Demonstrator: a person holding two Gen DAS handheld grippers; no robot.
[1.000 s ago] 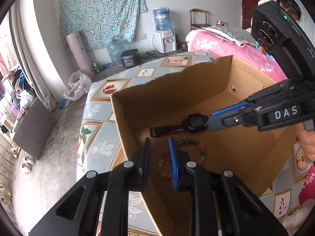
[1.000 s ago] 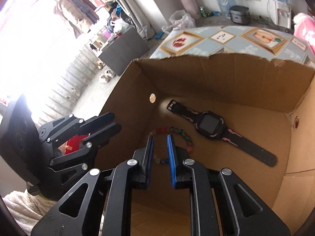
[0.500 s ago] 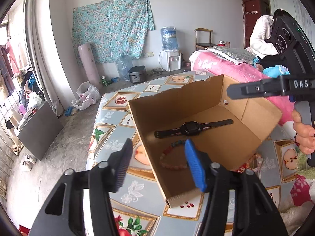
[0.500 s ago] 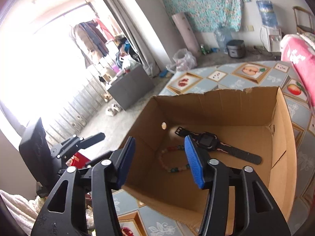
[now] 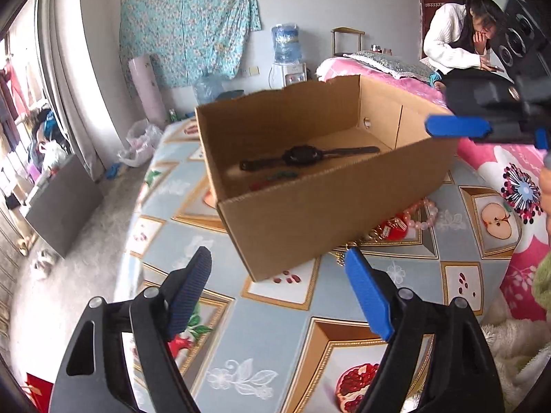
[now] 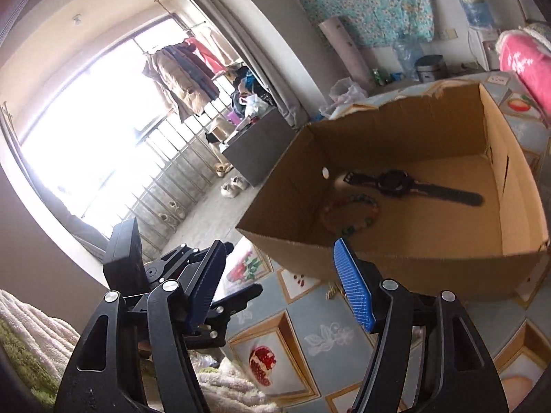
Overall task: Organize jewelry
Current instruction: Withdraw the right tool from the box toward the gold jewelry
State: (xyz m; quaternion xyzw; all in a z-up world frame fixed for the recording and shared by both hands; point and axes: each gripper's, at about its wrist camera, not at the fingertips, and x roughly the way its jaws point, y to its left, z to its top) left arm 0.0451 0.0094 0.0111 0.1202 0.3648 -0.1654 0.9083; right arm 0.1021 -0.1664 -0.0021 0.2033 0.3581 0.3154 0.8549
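Note:
An open cardboard box (image 5: 327, 206) stands on the fruit-patterned tablecloth (image 5: 275, 361). Inside it lie a black watch (image 6: 396, 182) and a multicoloured bead bracelet (image 6: 351, 213), which the box wall half hides in the left wrist view. My left gripper (image 5: 277, 265) hangs before the box's near corner, its jaws opening with nothing between them. My right gripper (image 6: 279, 251) is also outside the box, jaws opening and empty. A pink bead bracelet (image 5: 425, 213), a red piece (image 5: 396, 229) and a gold chain (image 6: 332, 290) lie on the cloth beside the box.
A person in a white top (image 5: 454, 48) sits on the pink bed (image 5: 499, 161) at the back right. A fluffy blanket (image 6: 41, 330) borders the table's near side. Beyond the table's left edge are the floor and a grey cabinet (image 5: 65, 206).
Both grippers have drawn back out of the box and gone from nearly shut to wide. The watch and the multicoloured bracelet stay on the box floor.

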